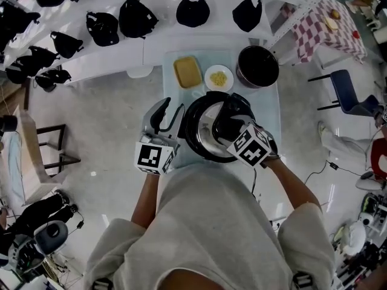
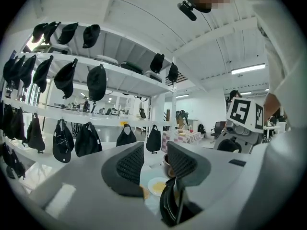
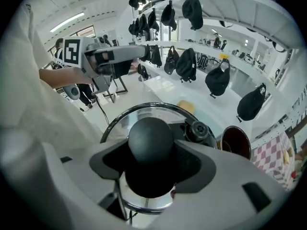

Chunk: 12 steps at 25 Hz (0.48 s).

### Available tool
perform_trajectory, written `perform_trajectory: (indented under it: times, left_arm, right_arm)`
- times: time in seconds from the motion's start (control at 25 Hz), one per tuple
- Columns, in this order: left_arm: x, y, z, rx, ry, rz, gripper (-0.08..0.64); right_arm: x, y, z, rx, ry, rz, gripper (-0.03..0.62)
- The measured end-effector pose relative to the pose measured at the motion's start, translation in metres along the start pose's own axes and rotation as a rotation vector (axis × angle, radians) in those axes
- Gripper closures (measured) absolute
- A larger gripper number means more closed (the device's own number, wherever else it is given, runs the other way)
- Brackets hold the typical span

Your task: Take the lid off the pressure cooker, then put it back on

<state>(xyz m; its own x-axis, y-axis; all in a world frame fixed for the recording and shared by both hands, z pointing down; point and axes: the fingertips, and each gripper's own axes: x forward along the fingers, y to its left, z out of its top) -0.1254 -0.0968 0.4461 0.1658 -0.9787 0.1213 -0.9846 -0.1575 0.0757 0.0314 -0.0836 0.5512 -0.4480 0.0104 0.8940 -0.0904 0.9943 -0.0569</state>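
Observation:
The pressure cooker stands on the pale table in front of the person. Its lid has a black rim, a shiny top, a black valve and a round black knob. My right gripper points steeply down from above, and its jaws are shut on the knob. My left gripper hangs just left of the cooker, nearly level and open. Nothing is between its pads. A black edge of the cooker shows under its right finger.
Behind the cooker on the table are a yellow block in a tray, a white plate of yellow food and a dark pot. White shelves with several black caps and bags run along the back. A checked table and a blue chair stand to the right.

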Motion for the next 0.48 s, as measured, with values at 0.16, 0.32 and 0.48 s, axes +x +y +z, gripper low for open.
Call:
perform_trajectory:
  times: [0.16, 0.32, 0.48]
  left_arm:
    - [-0.004, 0.006, 0.000, -0.003, -0.001, 0.011, 0.410]
    - [-0.005, 0.011, -0.001, -0.007, -0.001, 0.012, 0.411]
    - [-0.005, 0.013, -0.002, -0.010, -0.003, 0.008, 0.411]
  right_arm:
    - [0.013, 0.001, 0.005, 0.002, 0.031, 0.010, 0.321]
    - [0.021, 0.002, 0.013, 0.014, 0.044, 0.008, 0.321]
    - [0.029, 0.003, 0.017, 0.038, 0.063, 0.010, 0.321]
